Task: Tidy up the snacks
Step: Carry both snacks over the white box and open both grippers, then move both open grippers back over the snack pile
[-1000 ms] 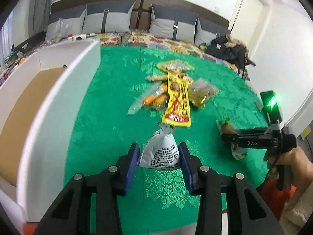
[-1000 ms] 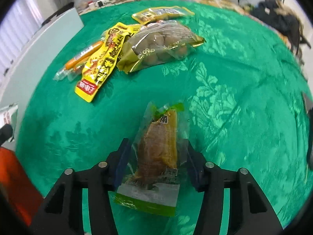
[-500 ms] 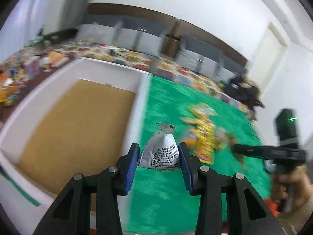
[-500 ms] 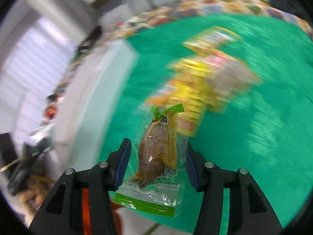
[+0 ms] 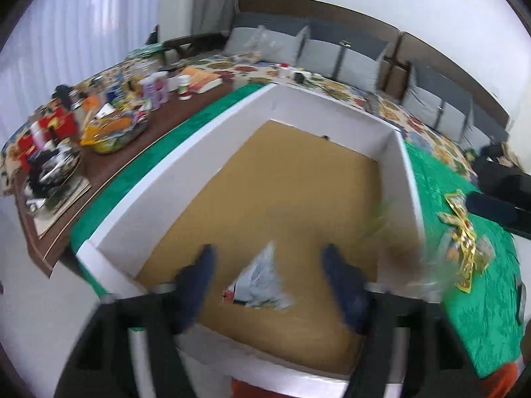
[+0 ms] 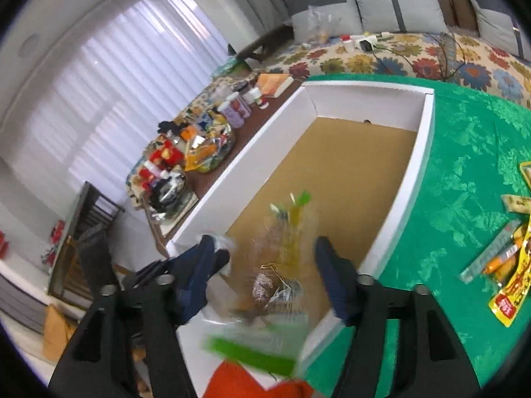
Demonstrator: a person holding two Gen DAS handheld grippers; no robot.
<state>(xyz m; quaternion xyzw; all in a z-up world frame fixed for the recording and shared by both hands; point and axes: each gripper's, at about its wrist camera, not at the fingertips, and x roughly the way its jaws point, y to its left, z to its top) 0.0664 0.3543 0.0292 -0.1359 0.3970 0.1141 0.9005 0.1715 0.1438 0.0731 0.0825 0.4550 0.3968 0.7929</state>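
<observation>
1. The white box [image 5: 410, 179] with its brown floor now fills both views, where green cloth [image 6: 464, 179] was seen a second ago.
2. The left gripper [image 5: 268, 275] has just been opened; its white packet [image 5: 260, 285] is released over the box floor.
3. The right gripper [image 6: 262, 265] has just been opened too; its clear packet [image 6: 275, 265] is seen blurred and loose between the jaws, above the box's near wall.
4. Two snacks are judged delivered; more packets [image 6: 507, 265] are left on the cloth.

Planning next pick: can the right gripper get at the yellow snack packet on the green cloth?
Probably yes. The right gripper stands open over the white box, its clear packet dropping free; the yellow snack packet lies uncovered on the green cloth beside it.
</observation>
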